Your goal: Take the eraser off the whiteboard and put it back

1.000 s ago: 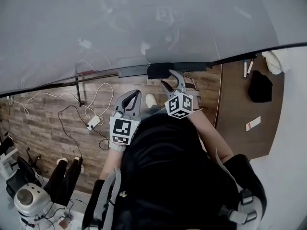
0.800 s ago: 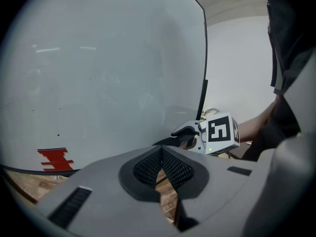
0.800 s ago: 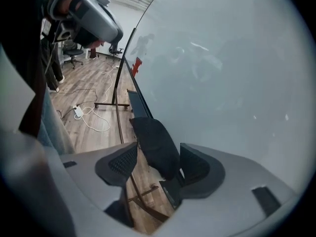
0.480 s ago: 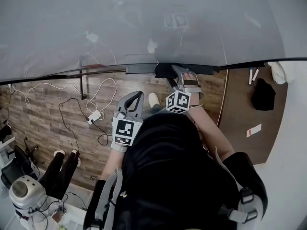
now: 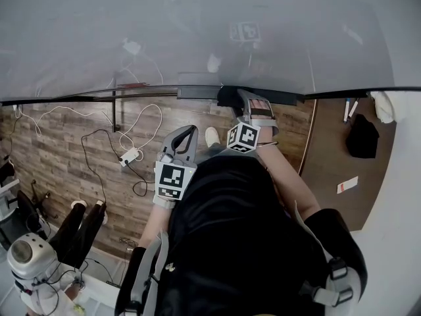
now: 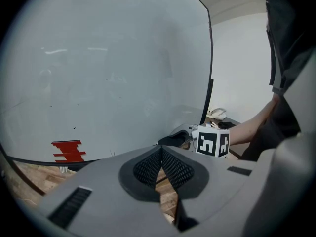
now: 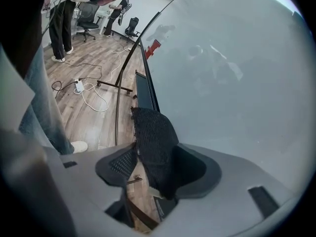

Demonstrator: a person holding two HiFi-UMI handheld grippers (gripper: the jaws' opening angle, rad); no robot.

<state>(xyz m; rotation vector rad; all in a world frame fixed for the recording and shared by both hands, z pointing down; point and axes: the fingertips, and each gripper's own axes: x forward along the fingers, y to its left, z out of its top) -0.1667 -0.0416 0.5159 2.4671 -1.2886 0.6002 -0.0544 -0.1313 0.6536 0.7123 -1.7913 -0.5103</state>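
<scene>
Items: one pale grey whiteboard [image 5: 197, 31]; one black felt block eraser [image 7: 155, 147], at the board's dark bottom ledge [image 5: 197, 92]. It stands between the spread jaws of the right gripper [image 7: 148, 157], which have just been opening. The eraser's lower end is hidden behind that gripper. One left gripper [image 6: 160, 154], jaws pressed together, empty.

A whiteboard [image 5: 197, 31] fills the upper half of the frame, its ledge [image 5: 194, 92] crossing the middle. At centre the right claw [image 5: 242, 101] meets the ledge, its jaws just opening with the black eraser [image 5: 227, 97] between them. The left claw [image 5: 187, 132] hangs lower left of it, jaws together, over wood floor [image 5: 59, 150] with white cables [image 5: 148, 120].
</scene>
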